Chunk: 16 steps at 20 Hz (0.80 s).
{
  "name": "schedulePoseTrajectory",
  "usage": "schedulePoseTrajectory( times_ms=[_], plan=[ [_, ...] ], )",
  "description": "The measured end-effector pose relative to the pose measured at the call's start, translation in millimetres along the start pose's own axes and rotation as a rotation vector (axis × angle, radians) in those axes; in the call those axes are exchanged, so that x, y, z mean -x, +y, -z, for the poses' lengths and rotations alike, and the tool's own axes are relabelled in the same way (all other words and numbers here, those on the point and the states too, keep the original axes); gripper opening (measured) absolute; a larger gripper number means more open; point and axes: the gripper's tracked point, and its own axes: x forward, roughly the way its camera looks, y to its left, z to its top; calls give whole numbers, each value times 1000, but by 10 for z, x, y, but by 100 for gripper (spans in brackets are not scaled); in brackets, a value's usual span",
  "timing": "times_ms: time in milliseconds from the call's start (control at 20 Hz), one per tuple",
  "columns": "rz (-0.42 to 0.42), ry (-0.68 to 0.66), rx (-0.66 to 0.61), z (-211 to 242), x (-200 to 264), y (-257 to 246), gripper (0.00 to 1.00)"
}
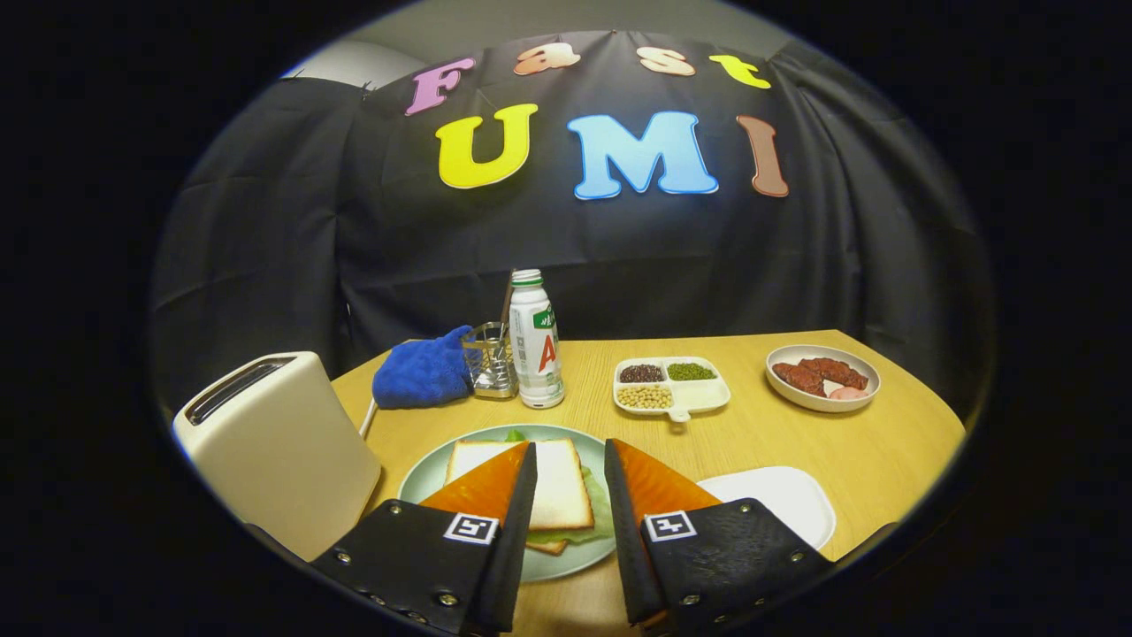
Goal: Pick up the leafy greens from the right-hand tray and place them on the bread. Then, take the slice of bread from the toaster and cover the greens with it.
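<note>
tongs (pixel 570 448), fingers apart: square black-and-white tag on each | bottle (pixel 536 341): printed label, small print illegible

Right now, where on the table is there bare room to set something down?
Bare wood lies between the green plate and the divided dish, and along the right side between the meat bowl and the white tray. The back left is crowded: mitt, rack, bottle, toaster. The open tool hangs over the sandwich.
</note>
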Motion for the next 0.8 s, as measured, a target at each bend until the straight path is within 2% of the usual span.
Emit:
schedulePoseTrajectory(
  times_ms=[300,550,800],
  plan=[
    [30,-77,55,-199,272,-307,46],
    [59,-150,31,-343,545,-745,46],
    [115,-159,26,-325,752,-1217,46]
  ],
)
